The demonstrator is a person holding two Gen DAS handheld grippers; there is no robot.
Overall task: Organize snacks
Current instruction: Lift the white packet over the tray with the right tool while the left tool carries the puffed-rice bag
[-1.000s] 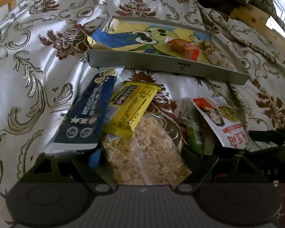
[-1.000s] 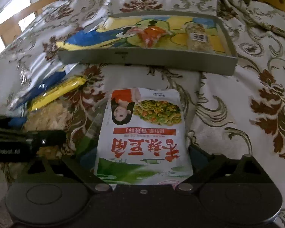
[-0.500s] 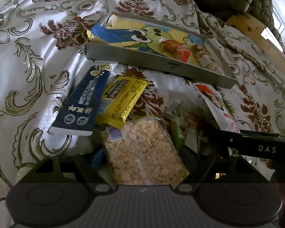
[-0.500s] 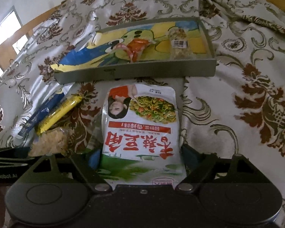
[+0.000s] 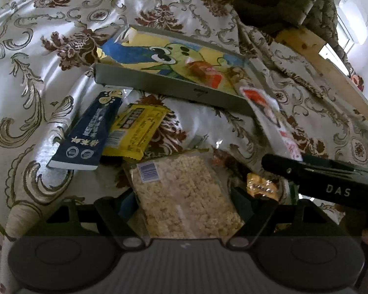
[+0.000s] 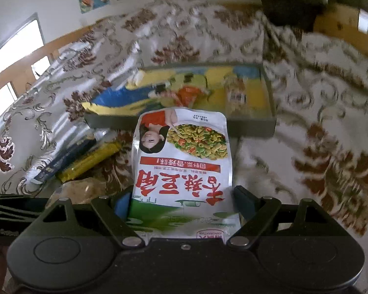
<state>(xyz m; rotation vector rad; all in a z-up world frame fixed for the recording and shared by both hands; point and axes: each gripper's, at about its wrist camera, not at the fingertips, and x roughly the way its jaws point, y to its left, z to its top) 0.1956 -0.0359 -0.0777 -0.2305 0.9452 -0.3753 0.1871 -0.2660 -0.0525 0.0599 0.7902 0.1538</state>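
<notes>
My right gripper point(image 6: 182, 203) is shut on a white snack pouch with red characters point(image 6: 184, 156) and holds it lifted toward the grey tray point(image 6: 181, 126); the pouch also shows in the left wrist view point(image 5: 269, 112). My left gripper point(image 5: 184, 203) is shut on a clear bag of pale puffed bits point(image 5: 186, 196) that lies on the bedspread. The tray point(image 5: 174, 85) has a cartoon liner and holds an orange packet point(image 5: 203, 69) and a small clear packet point(image 6: 236, 90).
A dark blue packet point(image 5: 90, 132) and a yellow bar point(image 5: 137, 129) lie left of the clear bag. A small orange wrapped snack point(image 5: 262, 188) lies by the right gripper's black body point(image 5: 326, 178). A wooden bed frame point(image 5: 326, 66) runs at right.
My right gripper has lifted the white pouch off the bedspread and carried it toward the tray. The left gripper has risen a little with the clear bag between its fingers.
</notes>
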